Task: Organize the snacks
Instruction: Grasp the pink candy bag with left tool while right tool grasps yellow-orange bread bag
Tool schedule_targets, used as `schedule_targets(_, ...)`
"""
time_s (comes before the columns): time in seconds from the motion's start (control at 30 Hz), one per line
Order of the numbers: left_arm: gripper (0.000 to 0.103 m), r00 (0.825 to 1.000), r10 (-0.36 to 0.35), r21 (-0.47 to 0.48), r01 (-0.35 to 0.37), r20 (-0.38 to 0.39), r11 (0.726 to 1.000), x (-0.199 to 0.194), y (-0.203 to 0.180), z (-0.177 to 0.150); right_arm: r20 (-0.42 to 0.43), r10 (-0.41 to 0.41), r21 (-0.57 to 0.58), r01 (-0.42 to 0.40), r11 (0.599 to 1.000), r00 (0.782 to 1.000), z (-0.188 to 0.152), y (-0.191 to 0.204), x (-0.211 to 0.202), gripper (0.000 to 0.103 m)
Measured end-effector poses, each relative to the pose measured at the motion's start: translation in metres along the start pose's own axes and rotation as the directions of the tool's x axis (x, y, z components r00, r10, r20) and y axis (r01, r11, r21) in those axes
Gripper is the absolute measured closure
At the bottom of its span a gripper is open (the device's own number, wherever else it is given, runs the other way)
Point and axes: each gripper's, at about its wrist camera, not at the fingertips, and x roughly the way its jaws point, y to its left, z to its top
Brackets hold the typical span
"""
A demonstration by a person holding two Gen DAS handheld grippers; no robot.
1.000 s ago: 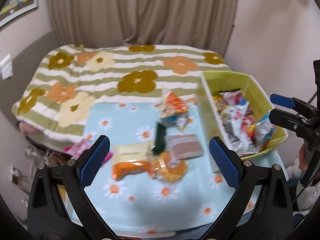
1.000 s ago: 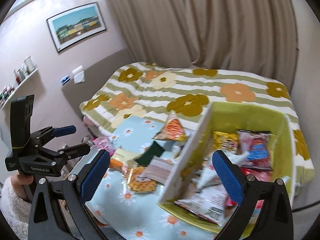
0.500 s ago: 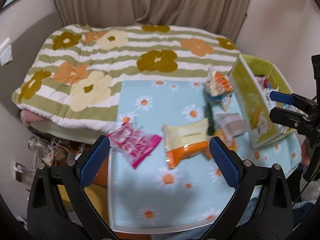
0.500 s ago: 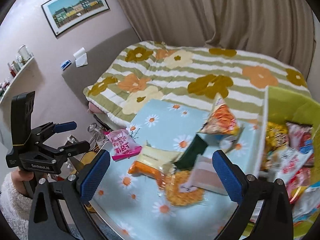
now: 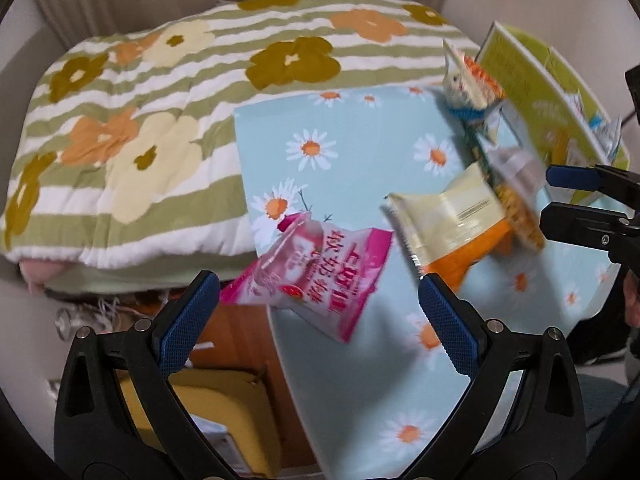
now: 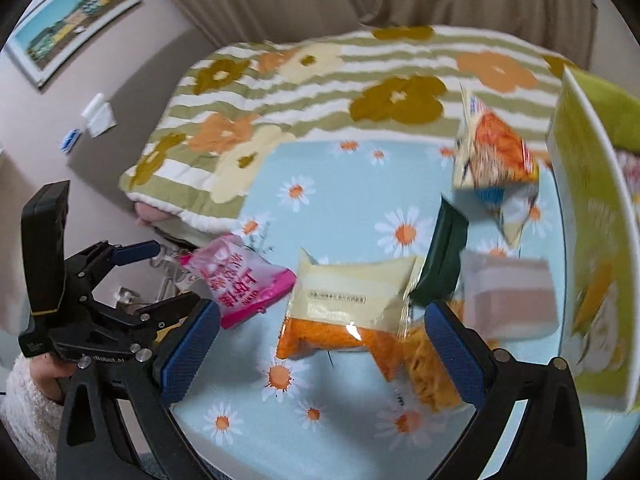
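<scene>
Both grippers gape, holding nothing — left gripper (image 5: 320,312), right gripper (image 6: 322,340). The pink snack packet (image 5: 316,276) overhangs the daisy tablecloth's (image 5: 360,152) edge, beside the yellow-and-orange packet (image 6: 348,312).

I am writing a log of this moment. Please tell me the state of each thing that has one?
Left claw: open, empty.
Right claw: open, empty.
Pink snack bag: sealed, overhanging the table edge.
Cream-and-orange snack bag: sealed, lying flat.
Green box: open, holding snacks.

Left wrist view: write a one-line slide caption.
Open left gripper nears a pink snack packet overhanging the daisy-print table edge.
</scene>
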Motion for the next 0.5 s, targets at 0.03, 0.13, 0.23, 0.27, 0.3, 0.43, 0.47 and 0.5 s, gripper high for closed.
schedule_targets(0.03, 0.004, 1.000, -0.002, 0.021, 0.002, -0.001, 1.000, 0.005, 0.000, 0.000, -0.008, -0.003, 0.018, 0.003, 1.000, 1.000, -0.001, 0.000, 0.004, 0.001)
schedule_targets(0.13, 0.004, 1.000, 0.002, 0.082, -0.001, -0.014, 0.997, 0.021, -0.003, -0.001, -0.012, -0.038, 0.052, 0.039, 0.998, 0.999, -0.006, 0.002, 0.015, 0.001)
schedule_targets(0.23, 0.004, 1.000, -0.005, 0.127, 0.008, -0.025, 0.992, 0.034, -0.005, -0.002, -0.030, -0.082, 0.059, 0.084, 0.995, 0.996, -0.008, 0.003, 0.023, 0.001)
schedule_targets(0.27, 0.004, 0.999, -0.012, 0.138, 0.016, -0.029, 0.990, 0.038, -0.005, -0.002, -0.035, -0.091, 0.063, 0.093, 0.994, 0.995, -0.009, 0.003, 0.026, 0.001)
schedule_targets(0.3, 0.004, 0.999, -0.015, 0.147, 0.020, -0.033, 0.989, 0.042, -0.005, -0.001, -0.041, -0.094, 0.073, 0.097, 0.993, 0.995, -0.010, 0.003, 0.029, 0.001)
schedule_targets(0.43, 0.004, 0.999, -0.018, 0.185, 0.025, -0.040, 0.982, 0.053, -0.009, 0.001, -0.051, -0.094, 0.088, 0.098, 0.991, 0.994, -0.009, 0.000, 0.036, 0.001)
schedule_targets(0.47, 0.004, 0.999, -0.016, 0.197, 0.024, -0.043, 0.980, 0.055, -0.011, 0.002, -0.054, -0.093, 0.084, 0.097, 0.992, 0.994, -0.009, 0.001, 0.037, 0.001)
schedule_targets(0.5, 0.004, 0.999, -0.010, 0.208, 0.019, -0.046, 0.978, 0.059, -0.013, 0.002, -0.063, -0.092, 0.080, 0.097, 0.992, 0.994, -0.007, 0.001, 0.038, 0.001)
